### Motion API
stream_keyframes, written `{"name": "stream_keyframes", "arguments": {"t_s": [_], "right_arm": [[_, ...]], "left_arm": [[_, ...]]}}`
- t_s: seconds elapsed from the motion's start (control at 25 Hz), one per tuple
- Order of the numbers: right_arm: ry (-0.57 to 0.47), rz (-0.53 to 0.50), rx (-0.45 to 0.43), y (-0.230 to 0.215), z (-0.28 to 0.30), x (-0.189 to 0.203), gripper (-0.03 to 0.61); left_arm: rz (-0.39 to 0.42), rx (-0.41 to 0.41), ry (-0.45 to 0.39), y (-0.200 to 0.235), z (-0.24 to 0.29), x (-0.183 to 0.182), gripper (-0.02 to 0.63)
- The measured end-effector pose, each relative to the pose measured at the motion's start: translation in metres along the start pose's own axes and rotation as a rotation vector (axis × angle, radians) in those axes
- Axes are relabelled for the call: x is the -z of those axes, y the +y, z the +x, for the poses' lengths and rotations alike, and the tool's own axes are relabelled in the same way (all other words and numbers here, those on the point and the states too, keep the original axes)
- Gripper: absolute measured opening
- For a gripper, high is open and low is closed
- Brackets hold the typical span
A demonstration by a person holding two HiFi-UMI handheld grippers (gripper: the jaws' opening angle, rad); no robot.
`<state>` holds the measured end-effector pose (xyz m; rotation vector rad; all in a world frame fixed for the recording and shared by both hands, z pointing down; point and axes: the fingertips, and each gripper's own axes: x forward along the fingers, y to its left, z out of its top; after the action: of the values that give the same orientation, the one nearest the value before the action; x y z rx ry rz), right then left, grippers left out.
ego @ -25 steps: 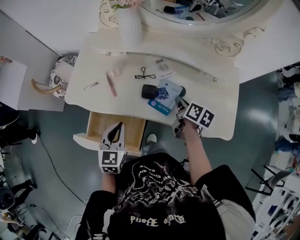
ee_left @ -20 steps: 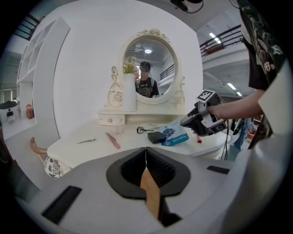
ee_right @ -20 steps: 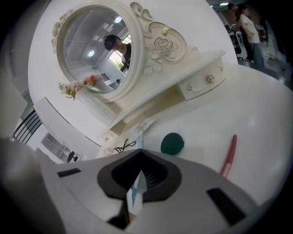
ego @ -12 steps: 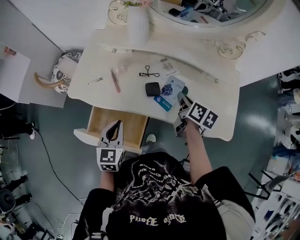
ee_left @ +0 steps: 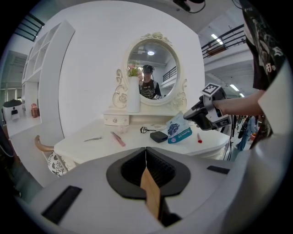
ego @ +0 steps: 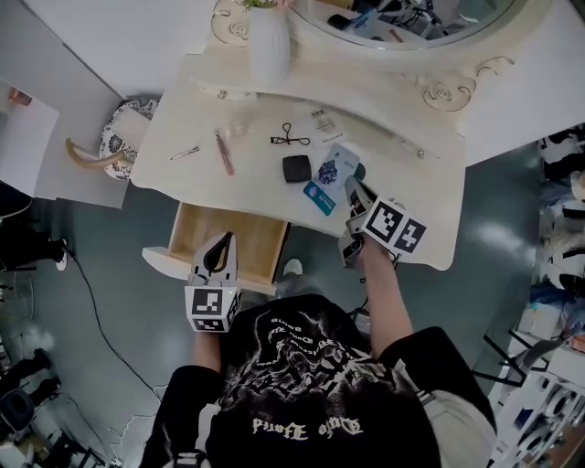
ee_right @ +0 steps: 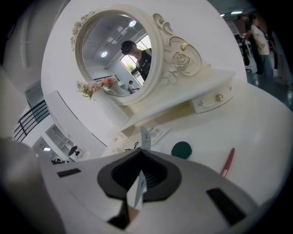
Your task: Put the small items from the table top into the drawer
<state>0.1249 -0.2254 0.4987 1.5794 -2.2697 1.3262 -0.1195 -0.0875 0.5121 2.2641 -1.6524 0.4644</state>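
My right gripper [ego: 351, 187] is shut on the near edge of a blue packet [ego: 328, 177] at the table's front right. In the right gripper view the packet's thin edge [ee_right: 145, 136] sticks up between the closed jaws of the right gripper [ee_right: 143, 156]. The left gripper view shows the blue packet [ee_left: 177, 128] tilted up off the table. My left gripper [ego: 223, 241] hangs shut and empty over the open wooden drawer [ego: 254, 247]. On the table lie a black box [ego: 295, 168], an eyelash curler [ego: 285, 139], a pink stick [ego: 225, 155], a metal clip [ego: 186, 153], a green disc [ee_right: 181, 149] and a red pen [ee_right: 227, 162].
A white vase [ego: 268, 47] and an oval mirror [ego: 411, 18] stand at the back of the white dressing table [ego: 402, 174]. A patterned stool [ego: 114, 146] sits to the table's left. Cables run over the grey floor [ego: 101, 311].
The right gripper has edged up and toward the table's middle with the blue packet still in it. The left gripper has stayed over the drawer.
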Motion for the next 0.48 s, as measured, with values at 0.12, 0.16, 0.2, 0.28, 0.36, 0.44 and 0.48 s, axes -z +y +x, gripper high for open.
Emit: {"name": "stream_keyframes", "arguments": {"t_s": [0.12, 0.16, 0.2, 0.28, 0.36, 0.44, 0.48], "right_arm": [[-0.001, -0.047, -0.001, 0.006, -0.004, -0.001, 0.008], [-0.003, -0.062, -0.003, 0.009, -0.005, -0.002, 0.008], [-0.005, -0.078, -0.006, 0.012, -0.006, -0.003, 0.008], [-0.011, -0.106, -0.018, 0.019, -0.008, -0.006, 0.008], [-0.010, -0.126, -0.030, 0.027, -0.010, -0.007, 0.008], [-0.009, -0.146, -0.047, 0.036, -0.012, -0.008, 0.008], [-0.009, -0.157, -0.056, 0.041, -0.012, -0.008, 0.008]], "left_arm": [[-0.005, -0.005, -0.001, 0.000, -0.002, 0.001, 0.015], [-0.006, -0.008, -0.002, 0.000, -0.003, 0.001, 0.015], [-0.008, -0.011, -0.004, 0.001, -0.004, 0.001, 0.015], [-0.011, -0.019, -0.006, 0.002, -0.006, 0.002, 0.015], [-0.017, -0.027, -0.009, 0.004, -0.008, 0.002, 0.015], [-0.022, -0.034, -0.011, 0.006, -0.010, 0.002, 0.015], [-0.023, -0.037, -0.012, 0.007, -0.011, 0.002, 0.015]]}}
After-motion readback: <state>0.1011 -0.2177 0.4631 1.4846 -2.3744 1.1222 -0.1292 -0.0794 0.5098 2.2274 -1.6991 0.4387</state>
